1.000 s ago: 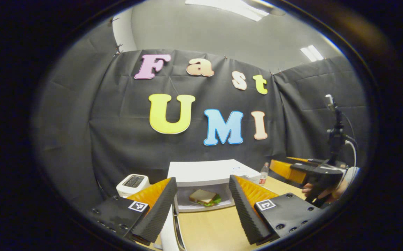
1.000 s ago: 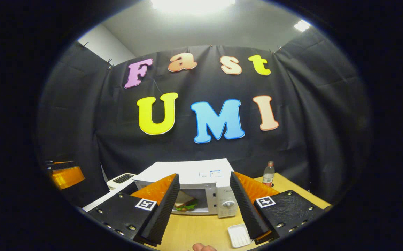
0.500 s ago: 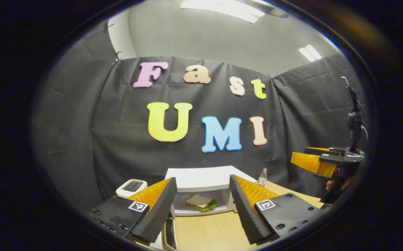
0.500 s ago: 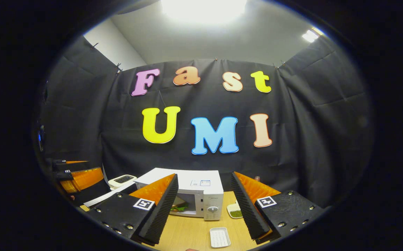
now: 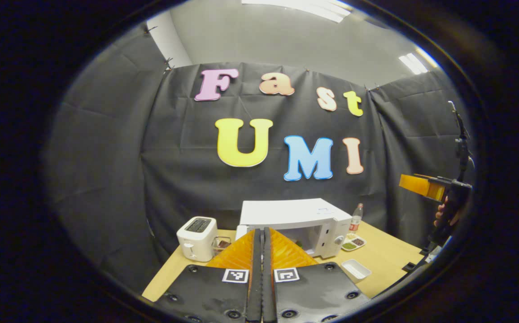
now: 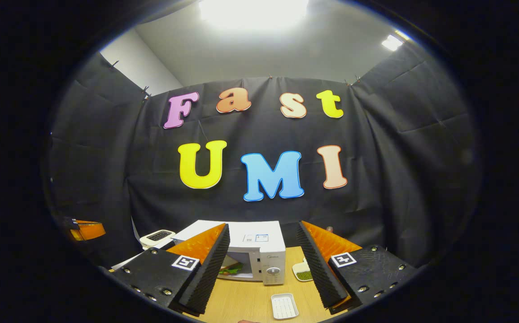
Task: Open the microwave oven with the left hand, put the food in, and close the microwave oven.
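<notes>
Since half a second ago the left gripper [image 5: 262,269] has brought its fingers together on nothing and drawn back from the microwave oven [image 5: 297,224], which now sits lower centre-right in the left gripper view, farther off, with the toaster [image 5: 196,232] to its left. The right gripper [image 6: 263,269], fingers apart and empty, has hardly shifted; the left gripper view catches it at the right edge, held up by a hand [image 5: 443,215].

By my reading the task is mostly done: the sandwich [image 6: 231,268] lies inside the oven cavity, seen in the right gripper view just left of the control panel [image 6: 272,264]. What remains is closing the door [image 6: 127,260], which I judge to be the pale strip at lower left of that view, though the near finger hides most of it and I cannot tell how wide it stands.

The oven's long axis runs left to right across the wooden table [image 6: 250,300], its opening facing the cameras. The sandwich lies flat, its long side roughly along the oven's width. A white tray [image 6: 284,306], a small dish [image 6: 303,271] and a bottle [image 5: 356,217] stand nearby.
</notes>
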The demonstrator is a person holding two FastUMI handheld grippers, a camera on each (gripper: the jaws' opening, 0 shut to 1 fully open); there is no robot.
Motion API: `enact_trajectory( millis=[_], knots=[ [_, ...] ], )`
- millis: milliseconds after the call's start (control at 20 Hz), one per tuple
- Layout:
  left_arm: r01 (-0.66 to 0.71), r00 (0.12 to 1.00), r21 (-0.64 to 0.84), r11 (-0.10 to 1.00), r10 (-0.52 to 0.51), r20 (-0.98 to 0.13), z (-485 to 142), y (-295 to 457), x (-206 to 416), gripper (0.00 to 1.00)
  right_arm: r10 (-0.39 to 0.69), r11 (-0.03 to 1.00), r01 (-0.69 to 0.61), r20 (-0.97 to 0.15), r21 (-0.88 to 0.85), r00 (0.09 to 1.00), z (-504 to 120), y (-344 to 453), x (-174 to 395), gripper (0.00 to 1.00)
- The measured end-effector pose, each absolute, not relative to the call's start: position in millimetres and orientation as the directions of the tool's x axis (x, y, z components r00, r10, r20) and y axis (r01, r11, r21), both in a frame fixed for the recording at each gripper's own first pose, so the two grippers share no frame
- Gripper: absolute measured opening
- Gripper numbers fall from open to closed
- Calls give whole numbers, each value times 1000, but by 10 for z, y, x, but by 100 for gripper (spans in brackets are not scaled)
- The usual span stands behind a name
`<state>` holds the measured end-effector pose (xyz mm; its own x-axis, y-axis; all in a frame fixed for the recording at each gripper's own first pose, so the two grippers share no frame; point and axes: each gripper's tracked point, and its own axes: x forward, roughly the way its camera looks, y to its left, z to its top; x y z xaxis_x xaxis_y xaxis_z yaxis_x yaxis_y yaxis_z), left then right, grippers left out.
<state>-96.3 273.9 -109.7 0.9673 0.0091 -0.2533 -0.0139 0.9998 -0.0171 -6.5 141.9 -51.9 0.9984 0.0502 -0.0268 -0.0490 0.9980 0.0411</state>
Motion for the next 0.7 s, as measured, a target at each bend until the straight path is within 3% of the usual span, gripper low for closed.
enact_trajectory(
  millis=[150,350,700],
  knots=[
    [-63,934,-27,998,49,-355,-1535,3252,-1200,10,27,999,-26,-24,31,999,-531,1378,-42,91],
    [-36,882,-60,998,3,-472,-2158,3374,-1466,10,5,999,-3,-37,34,999,-598,1400,2,91],
    [-17,839,-89,996,-34,-544,-2590,3154,-1540,10,34,999,-33,-50,18,998,-700,1515,66,91]
  ],
)
